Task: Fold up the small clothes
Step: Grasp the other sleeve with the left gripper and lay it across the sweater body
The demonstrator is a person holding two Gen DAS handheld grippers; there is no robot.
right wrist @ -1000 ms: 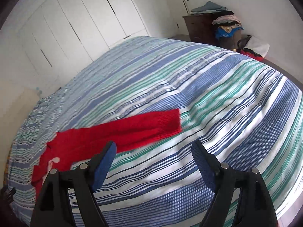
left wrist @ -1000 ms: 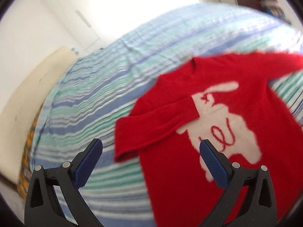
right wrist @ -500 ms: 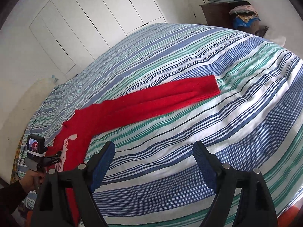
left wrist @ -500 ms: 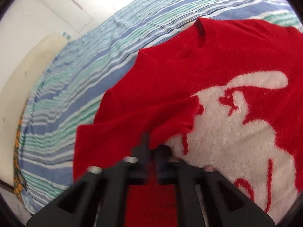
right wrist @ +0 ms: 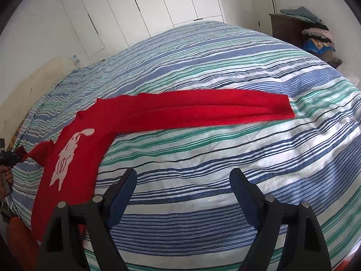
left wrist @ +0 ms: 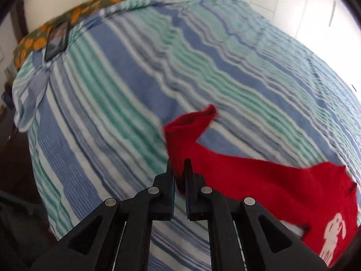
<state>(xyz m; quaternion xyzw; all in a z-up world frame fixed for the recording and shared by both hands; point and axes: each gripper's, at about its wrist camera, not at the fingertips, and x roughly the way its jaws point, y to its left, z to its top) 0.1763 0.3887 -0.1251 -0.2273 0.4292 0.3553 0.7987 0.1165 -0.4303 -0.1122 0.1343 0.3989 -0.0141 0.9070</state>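
The risk we see first is at the sleeve: the left gripper (left wrist: 179,169) pinches only a thin bit of knit near the cuff (left wrist: 191,118), and its jaws are just starting to part, so the cloth could slip out mid-pull and flop back in a crumple. A harder tug is no cure — in our judgement it would drag the whole red sweater (right wrist: 74,149) across the striped bedspread (right wrist: 214,67) and skew it before any fold is made. The bedspread itself is loose and rippled, so it may bunch under the garment too.

The sweater lies face up on the bed, its white rabbit motif (right wrist: 68,153) showing, toward the left side in the right wrist view. The other sleeve (right wrist: 214,110) stretches flat and straight out to the right, well apart from both grippers.

The left gripper is nearly closed, red fabric between its fingers, the sleeve end lifted off the bed. The right gripper (right wrist: 182,185) stands wide and holds nothing — it hovers above bare bedspread, near the sweater's body but touching no cloth.
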